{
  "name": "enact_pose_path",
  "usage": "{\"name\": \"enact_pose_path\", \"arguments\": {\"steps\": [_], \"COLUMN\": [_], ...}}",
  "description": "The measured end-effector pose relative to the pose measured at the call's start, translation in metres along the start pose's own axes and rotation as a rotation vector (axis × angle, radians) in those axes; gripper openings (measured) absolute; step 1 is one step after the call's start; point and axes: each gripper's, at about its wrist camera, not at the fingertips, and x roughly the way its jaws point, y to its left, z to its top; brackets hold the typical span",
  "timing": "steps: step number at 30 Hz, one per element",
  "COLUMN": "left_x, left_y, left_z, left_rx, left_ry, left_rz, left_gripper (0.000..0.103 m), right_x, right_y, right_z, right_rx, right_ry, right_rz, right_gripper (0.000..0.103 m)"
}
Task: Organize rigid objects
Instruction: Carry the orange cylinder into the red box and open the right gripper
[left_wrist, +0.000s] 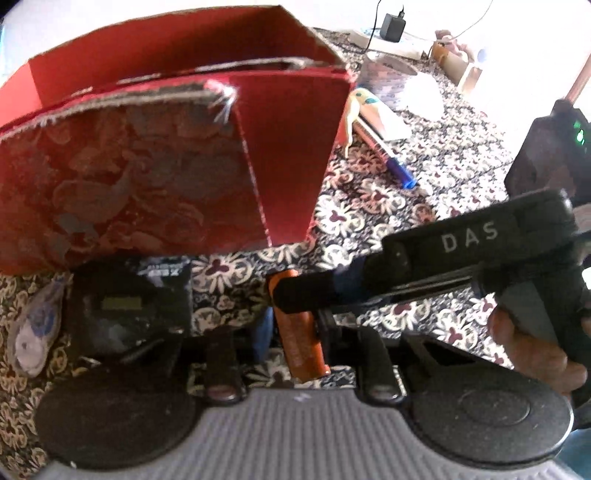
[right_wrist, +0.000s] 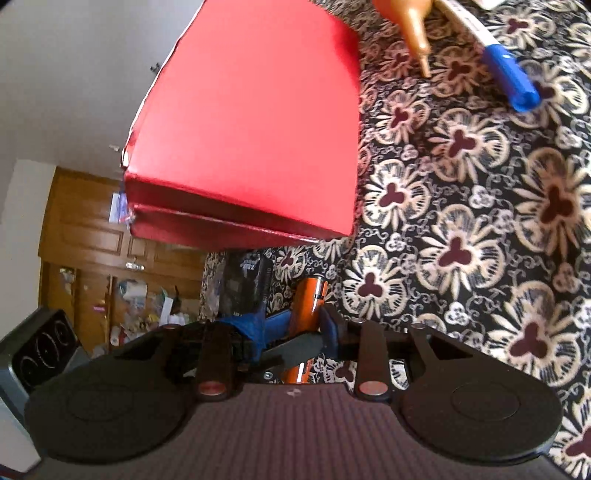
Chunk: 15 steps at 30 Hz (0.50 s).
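Observation:
An orange cylindrical tube (left_wrist: 301, 328) lies on the patterned cloth in front of an open red box (left_wrist: 184, 155). My right gripper (right_wrist: 295, 328) is shut on the orange tube (right_wrist: 308, 302); in the left wrist view its black body (left_wrist: 461, 251) reaches in from the right onto the tube. My left gripper (left_wrist: 291, 343) sits just behind the tube, its fingers mostly hidden, so its state is unclear. A black packet (left_wrist: 133, 306) lies left of the tube, under the box front. A blue-capped pen (left_wrist: 391, 166) lies right of the box.
The red box (right_wrist: 251, 140) stands close ahead. A gold nozzle bottle (right_wrist: 410, 33) and the blue-capped pen (right_wrist: 513, 85) lie beyond on the floral cloth (right_wrist: 480, 221). A crumpled wrapper (left_wrist: 35, 332) lies far left. A charger (left_wrist: 393, 26) and small boxes sit at the back.

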Motion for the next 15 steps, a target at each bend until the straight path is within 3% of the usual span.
{"name": "enact_pose_path", "arguments": {"steps": [7,15], "left_x": [0.005,-0.010], "left_y": [-0.013,-0.035], "left_z": [0.009,0.029], "left_rx": [0.023,0.078], "left_ry": [-0.005,-0.064], "left_rz": [-0.052,-0.122], "left_gripper": [0.018,0.016], "right_x": [-0.025,-0.079], "right_y": [-0.021,-0.009], "right_z": [-0.002,0.000], "right_rx": [0.094,0.064], "right_ry": [-0.051,-0.181], "right_rz": [0.025,0.026], "right_gripper": [0.013,0.008]}}
